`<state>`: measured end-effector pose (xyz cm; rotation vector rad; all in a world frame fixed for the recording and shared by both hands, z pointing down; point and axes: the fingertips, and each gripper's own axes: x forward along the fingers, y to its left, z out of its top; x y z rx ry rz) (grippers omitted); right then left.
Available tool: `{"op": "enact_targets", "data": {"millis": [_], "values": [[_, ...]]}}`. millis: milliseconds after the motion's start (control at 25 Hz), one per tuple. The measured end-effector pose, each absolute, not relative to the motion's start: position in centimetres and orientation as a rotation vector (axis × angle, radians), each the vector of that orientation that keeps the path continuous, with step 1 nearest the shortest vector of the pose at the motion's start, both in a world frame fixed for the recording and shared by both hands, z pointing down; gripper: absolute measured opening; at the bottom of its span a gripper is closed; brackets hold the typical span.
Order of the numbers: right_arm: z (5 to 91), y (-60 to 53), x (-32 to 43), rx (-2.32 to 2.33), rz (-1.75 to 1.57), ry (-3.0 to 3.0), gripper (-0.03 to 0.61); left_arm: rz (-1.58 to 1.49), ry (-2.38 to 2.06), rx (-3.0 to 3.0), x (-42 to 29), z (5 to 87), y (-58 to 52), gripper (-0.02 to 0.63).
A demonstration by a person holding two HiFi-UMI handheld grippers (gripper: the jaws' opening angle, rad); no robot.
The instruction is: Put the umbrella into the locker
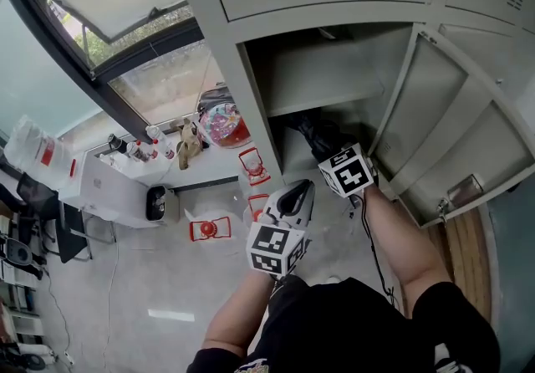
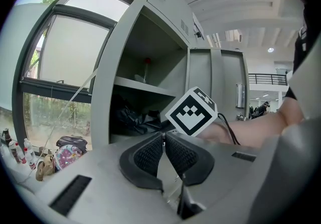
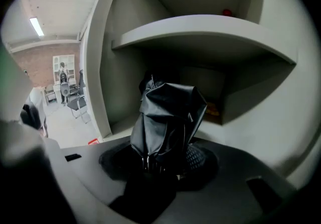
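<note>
A black folded umbrella point(image 3: 168, 112) sits between the jaws of my right gripper point(image 3: 165, 160), which is shut on it. Its far end reaches into the lower compartment of the open grey locker point(image 3: 200, 29), under the shelf. In the head view the umbrella point(image 1: 311, 134) lies dark inside that compartment, and my right gripper point(image 1: 328, 155) is at the opening, marker cube towards me. My left gripper point(image 1: 299, 191) hovers just left of it, outside the locker. Its pads point(image 2: 150, 152) are pressed together with nothing between them. From the left gripper view the umbrella point(image 2: 131, 117) shows in the compartment.
The locker door point(image 1: 456, 141) stands swung open to the right. A shelf point(image 1: 322, 99) divides the compartment. On the floor to the left are a colourful bag point(image 1: 222, 124), small red items point(image 1: 209, 229), bottles point(image 1: 138, 150) and a white box point(image 1: 100, 183) below a window.
</note>
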<state>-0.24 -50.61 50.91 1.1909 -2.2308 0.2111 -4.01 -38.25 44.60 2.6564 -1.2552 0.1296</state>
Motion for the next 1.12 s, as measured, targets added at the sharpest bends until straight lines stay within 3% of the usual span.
{"op": "enact_targets", "data": {"millis": [1120], "values": [[55.5,-56.6,-0.1,1.086,0.188,-2.056,0.267,0.135,-1.208,2.688,-4.8,46.4,-41.4,0.028]]}}
